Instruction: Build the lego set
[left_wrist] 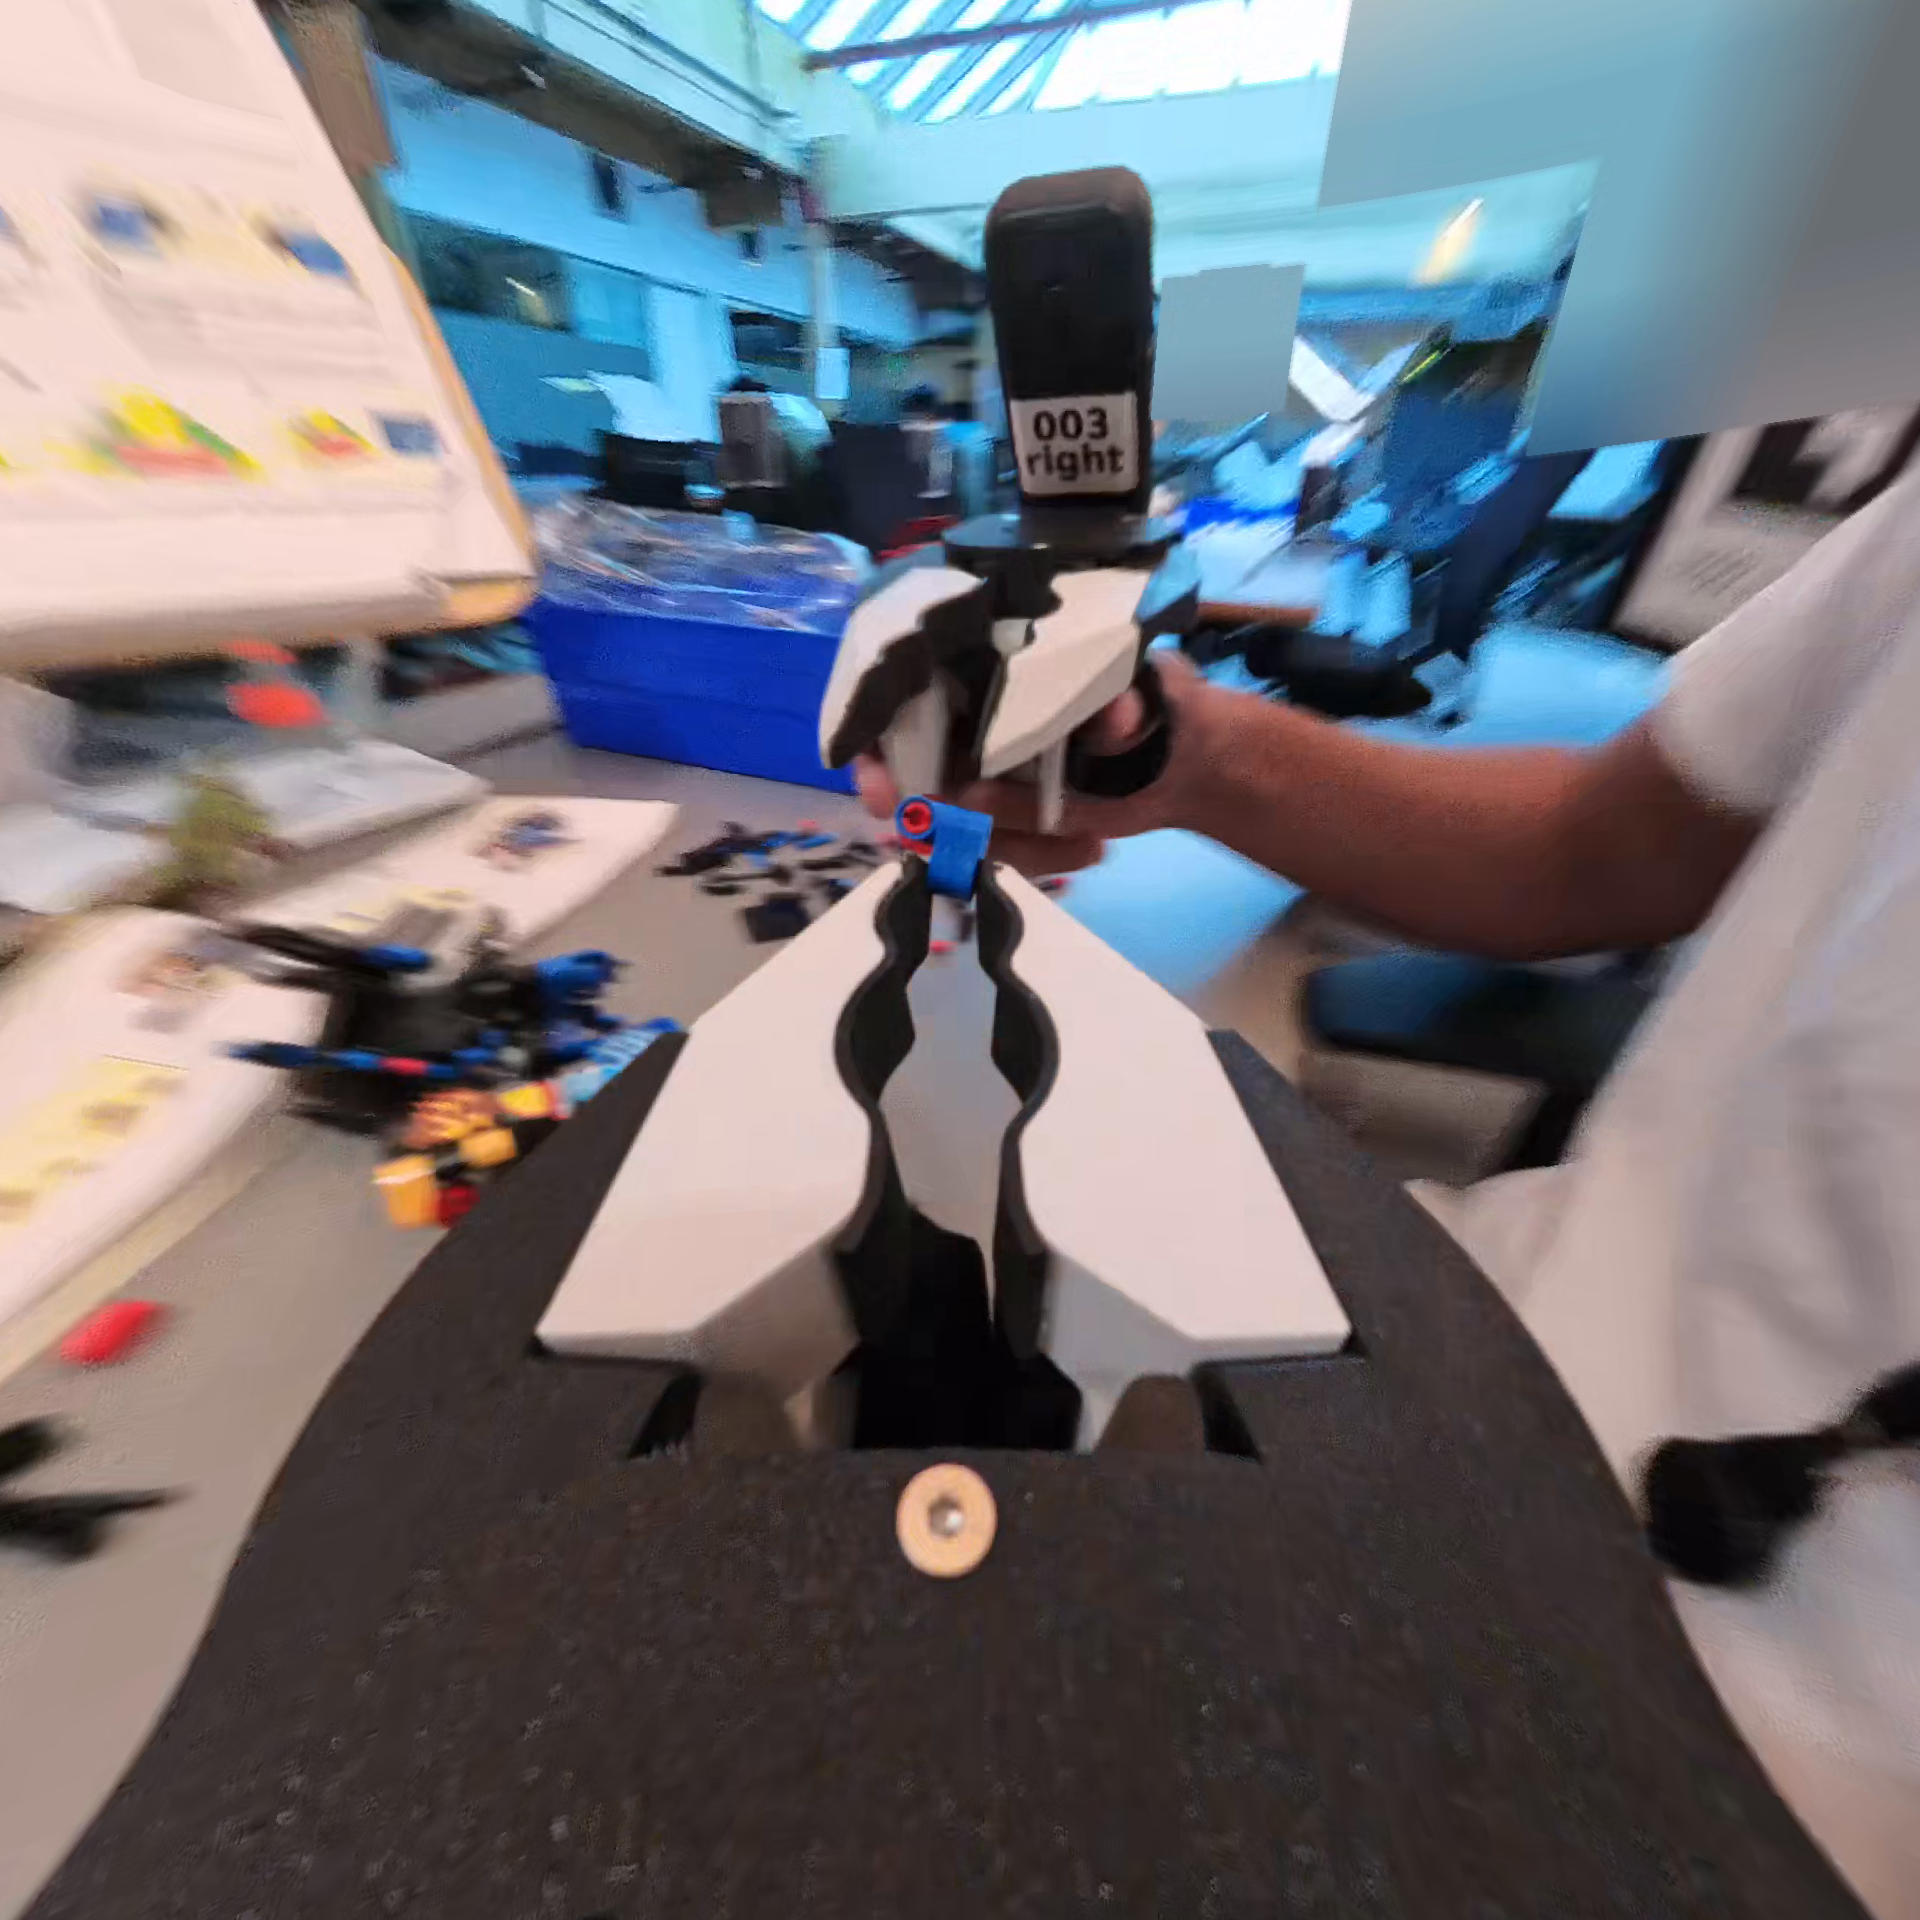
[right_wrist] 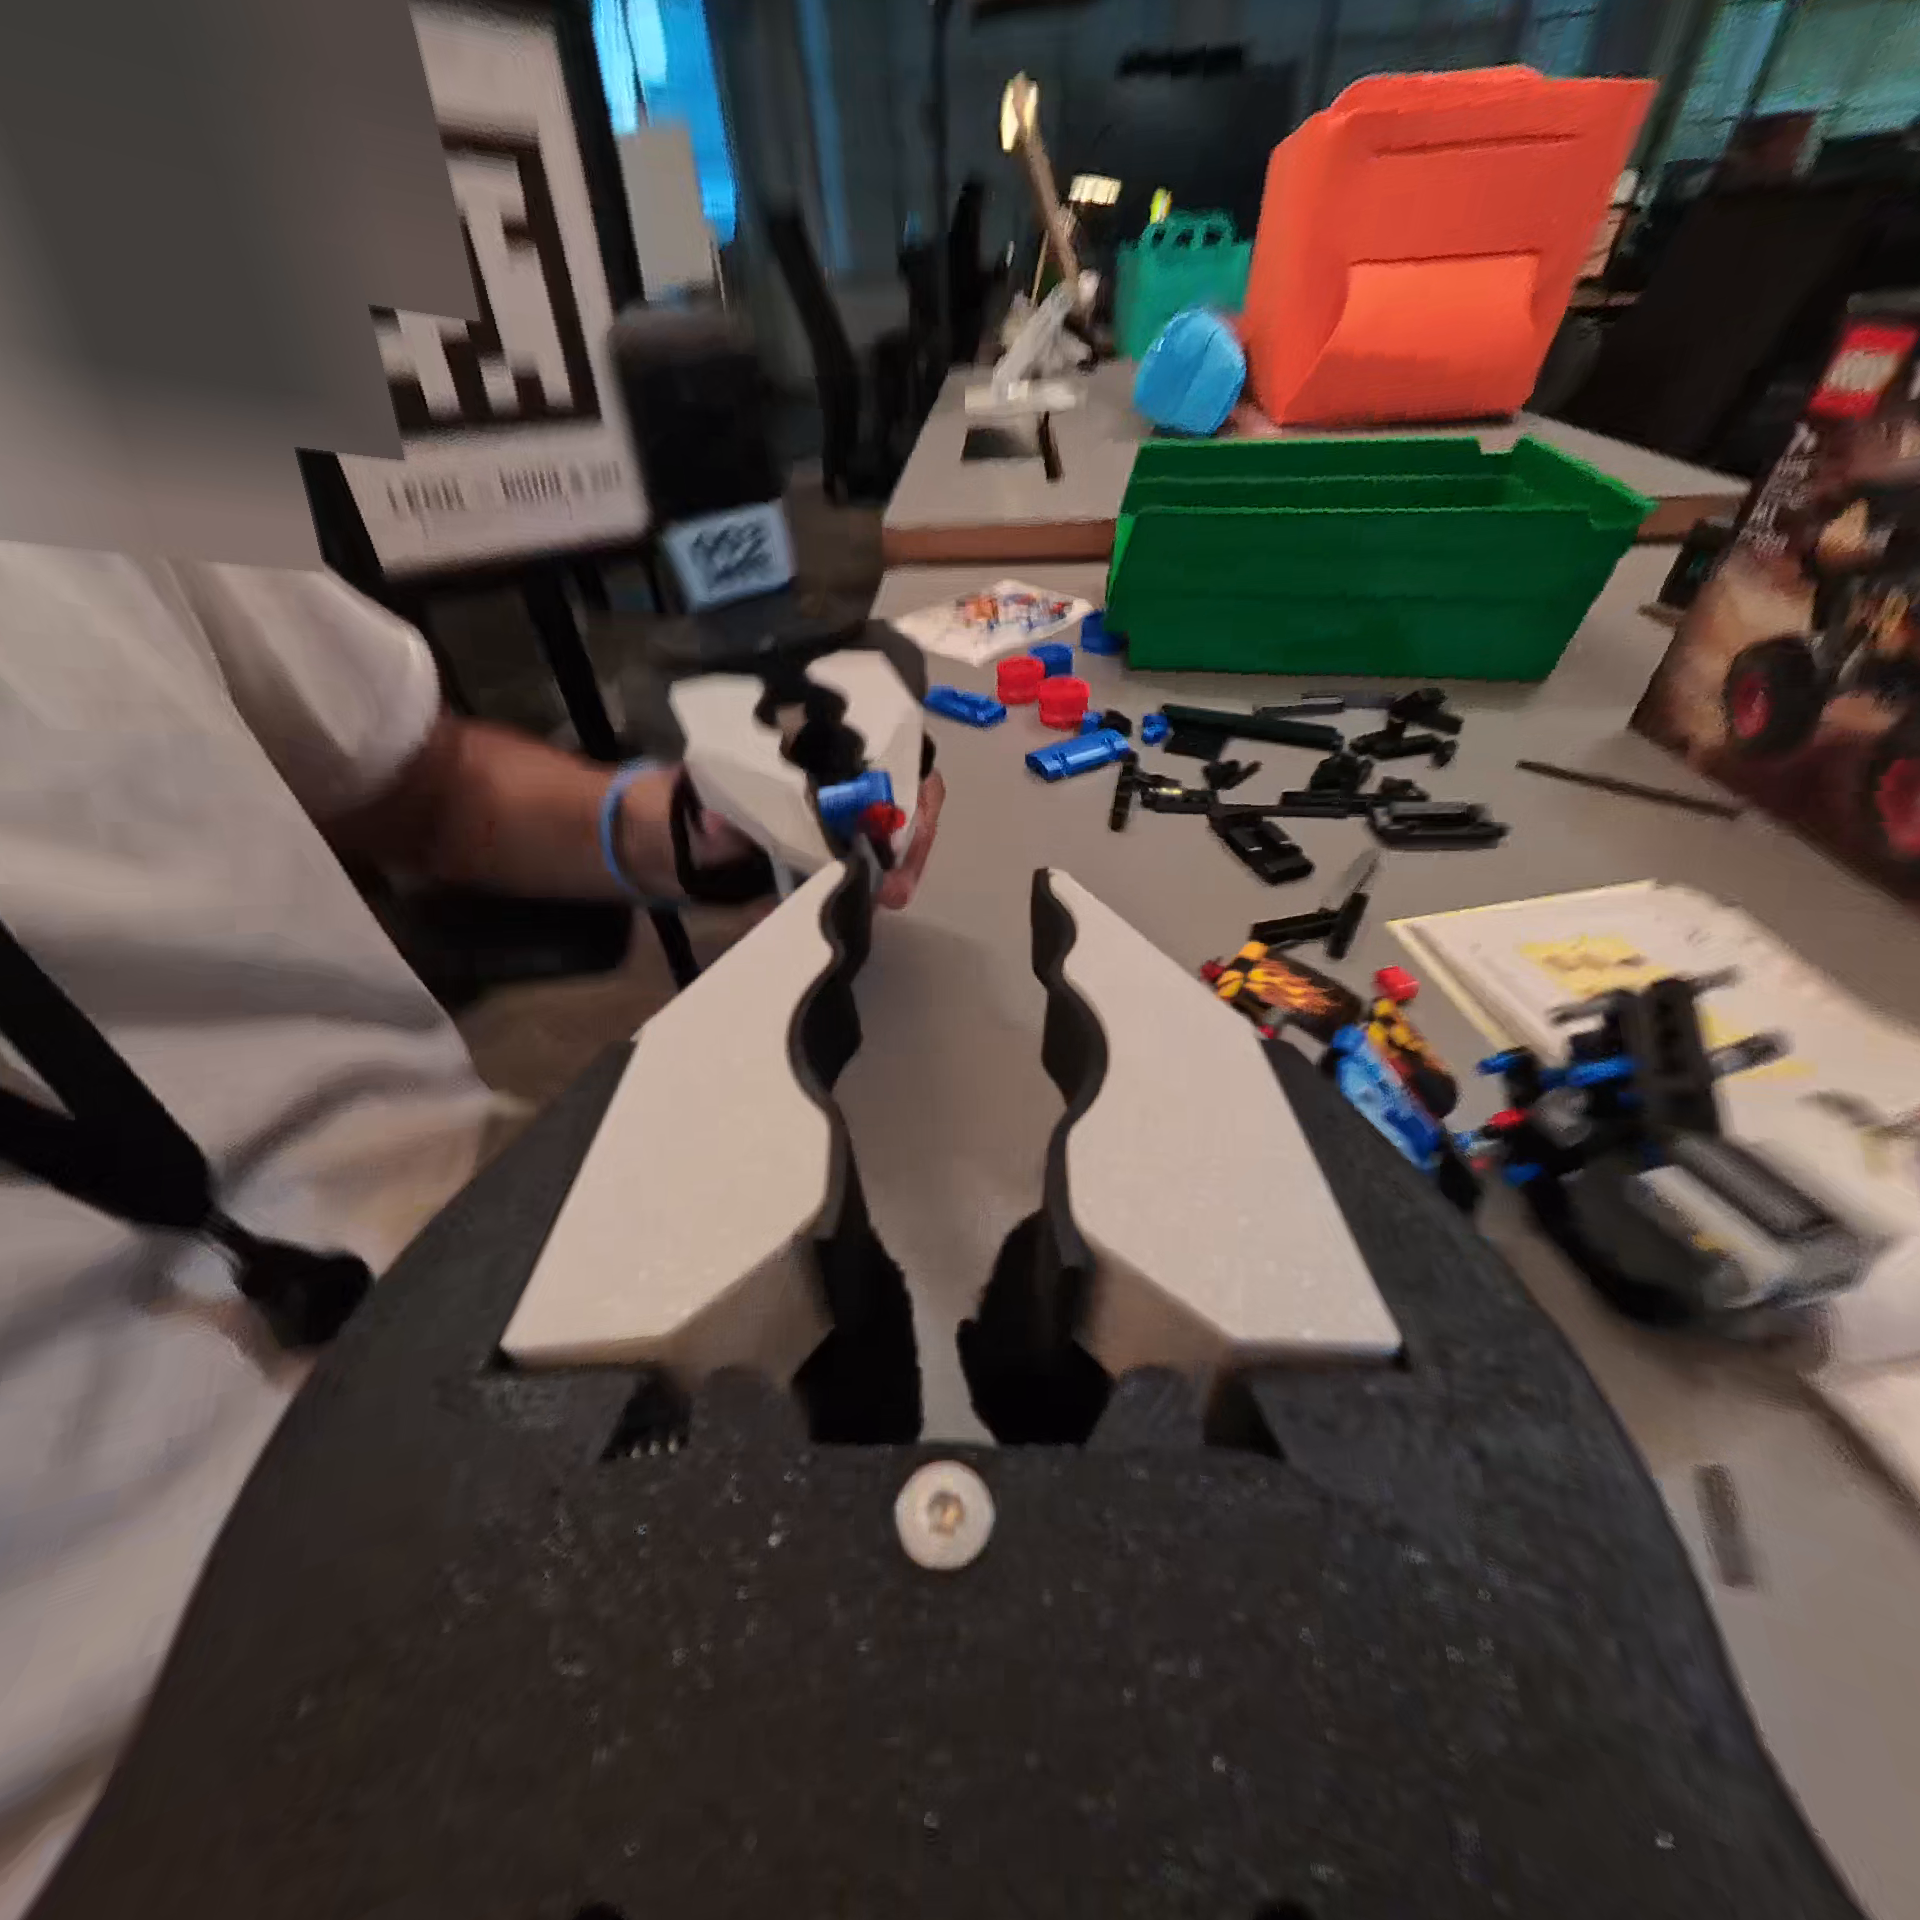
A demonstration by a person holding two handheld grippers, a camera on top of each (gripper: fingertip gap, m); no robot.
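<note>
In the left wrist view, the left tongs (left_wrist: 948, 883) are seen nearly closed, their tips pinched on a small blue lego piece (left_wrist: 958, 852) with a red pin (left_wrist: 914, 818) at its end. The piece is held in the air above the grey bench (left_wrist: 208, 1330). Just beyond it, the right tongs (left_wrist: 940, 743) are gripped in a hand (left_wrist: 1049, 821) and pointed towards the piece. On the bench to the left, a partly built black and blue model (left_wrist: 457, 1013) is seen beside yellow and red pieces (left_wrist: 457, 1153), with loose dark parts (left_wrist: 790, 873) farther back, all blurred.

In the right wrist view, the right tongs (right_wrist: 948, 904) are spread wide, with nothing between the tips. The left tongs (right_wrist: 868, 821) are seen ahead to the left, clamped on the blue piece (right_wrist: 852, 800) with its red pin (right_wrist: 883, 819). On the bench (right_wrist: 1039, 831), loose black parts (right_wrist: 1309, 774), blue pieces (right_wrist: 1075, 750) and 2 red round pieces (right_wrist: 1039, 688) are scattered before a green bin (right_wrist: 1361, 582). The model (right_wrist: 1652, 1153) is seen lying at the right on an instruction booklet (right_wrist: 1558, 956).
</note>
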